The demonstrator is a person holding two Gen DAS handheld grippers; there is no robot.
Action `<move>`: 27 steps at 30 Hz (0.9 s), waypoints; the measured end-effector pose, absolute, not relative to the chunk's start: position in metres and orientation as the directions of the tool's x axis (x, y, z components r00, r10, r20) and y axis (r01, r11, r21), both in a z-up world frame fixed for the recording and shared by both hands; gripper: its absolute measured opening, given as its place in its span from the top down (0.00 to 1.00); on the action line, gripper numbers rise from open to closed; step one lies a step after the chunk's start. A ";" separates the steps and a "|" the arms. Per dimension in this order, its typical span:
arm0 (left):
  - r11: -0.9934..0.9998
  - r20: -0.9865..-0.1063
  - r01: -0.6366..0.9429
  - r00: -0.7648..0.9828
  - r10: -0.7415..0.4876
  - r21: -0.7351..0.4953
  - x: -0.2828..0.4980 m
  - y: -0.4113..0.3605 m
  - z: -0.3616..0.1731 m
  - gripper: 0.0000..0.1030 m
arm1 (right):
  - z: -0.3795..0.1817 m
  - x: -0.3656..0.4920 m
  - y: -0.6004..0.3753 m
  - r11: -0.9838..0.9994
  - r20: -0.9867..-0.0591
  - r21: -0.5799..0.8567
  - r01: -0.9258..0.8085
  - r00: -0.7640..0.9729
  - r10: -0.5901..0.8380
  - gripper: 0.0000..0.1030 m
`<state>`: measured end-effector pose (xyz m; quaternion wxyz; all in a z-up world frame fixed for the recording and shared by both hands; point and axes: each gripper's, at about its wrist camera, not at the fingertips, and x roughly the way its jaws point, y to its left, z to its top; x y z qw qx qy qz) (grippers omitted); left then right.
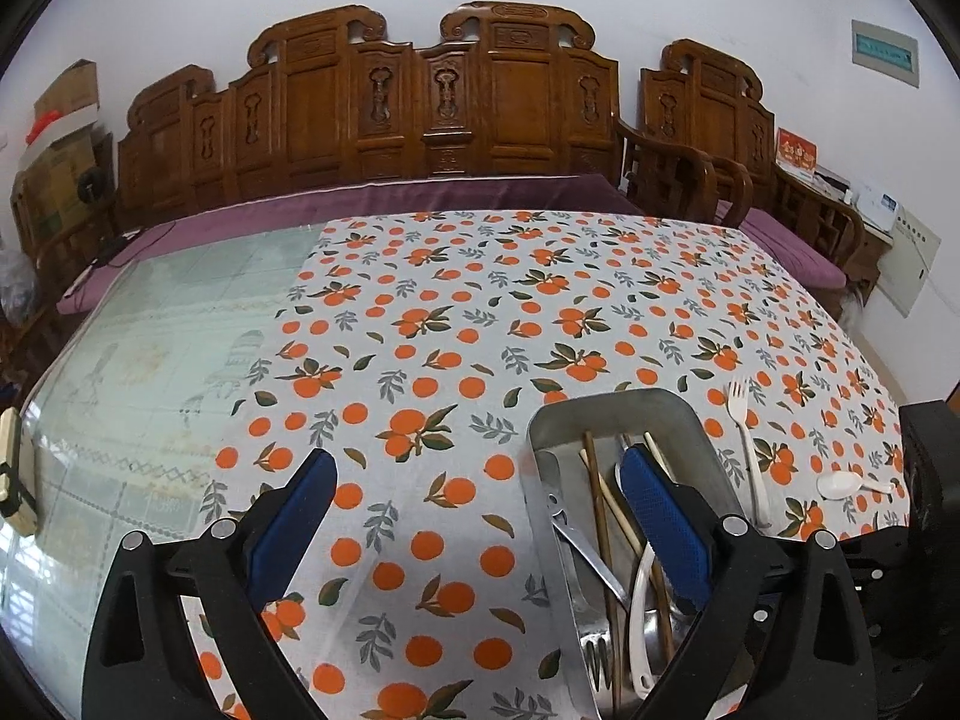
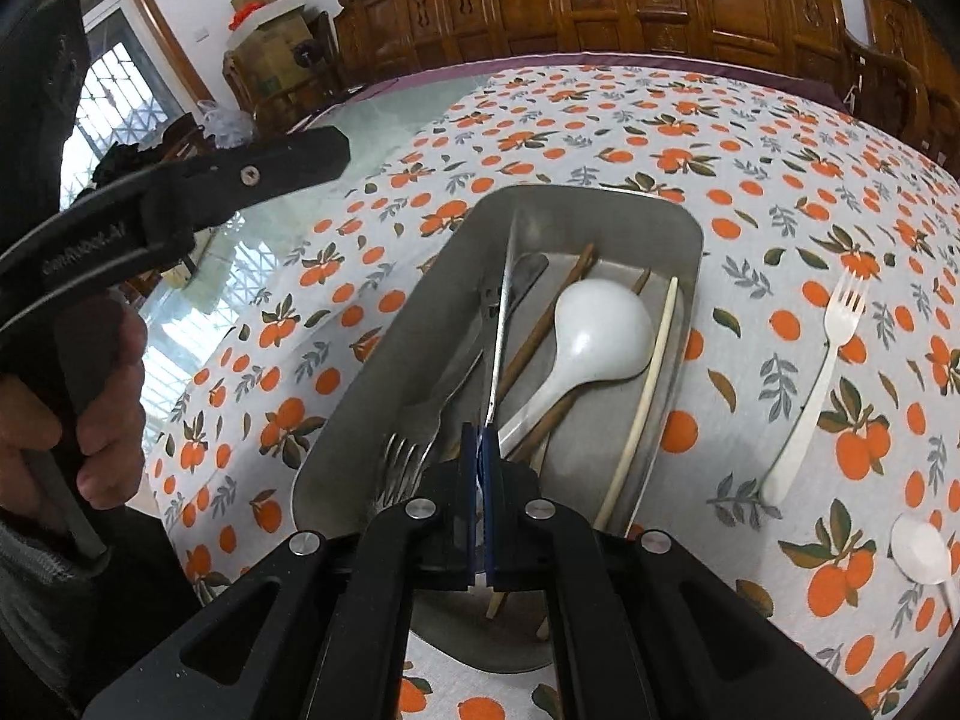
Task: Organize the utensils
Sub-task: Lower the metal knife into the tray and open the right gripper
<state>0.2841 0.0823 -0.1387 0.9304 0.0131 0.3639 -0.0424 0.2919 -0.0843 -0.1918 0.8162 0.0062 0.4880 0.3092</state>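
Right wrist: right gripper [image 2: 480,450] tilted down, fingers clamping knife [image 2: 501,324].

Metal tray [image 2: 684,228] holds mixed utensils; white fork [image 2: 816,384] lies beside.

Black-framed tools [image 1: 480,540] with blue textured pads [image 1: 666,528], silver screws [image 2: 423,507], grey knit sleeve [image 2: 36,576]

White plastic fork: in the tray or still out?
Out. The white fork lies flat on the orange-print tablecloth, right of the metal tray and clear of its rim.
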 end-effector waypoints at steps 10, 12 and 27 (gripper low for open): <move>0.993 -0.677 0.115 0.729 -0.100 -0.023 0.280 0.074 -0.136 0.11 | -0.164 0.282 -0.118 0.806 -0.747 0.289 -0.516 0.405 0.527 0.94; 0.991 -0.675 0.131 0.729 -0.114 -0.026 0.278 0.068 -0.135 0.11 | -0.152 0.278 -0.139 0.817 -0.740 0.258 -0.515 0.439 0.510 0.94; 0.967 -0.671 0.255 0.719 -0.180 0.014 0.257 -0.003 -0.141 0.11 | -0.180 0.283 -0.312 0.936 -0.845 0.000 -0.352 0.500 0.188 0.64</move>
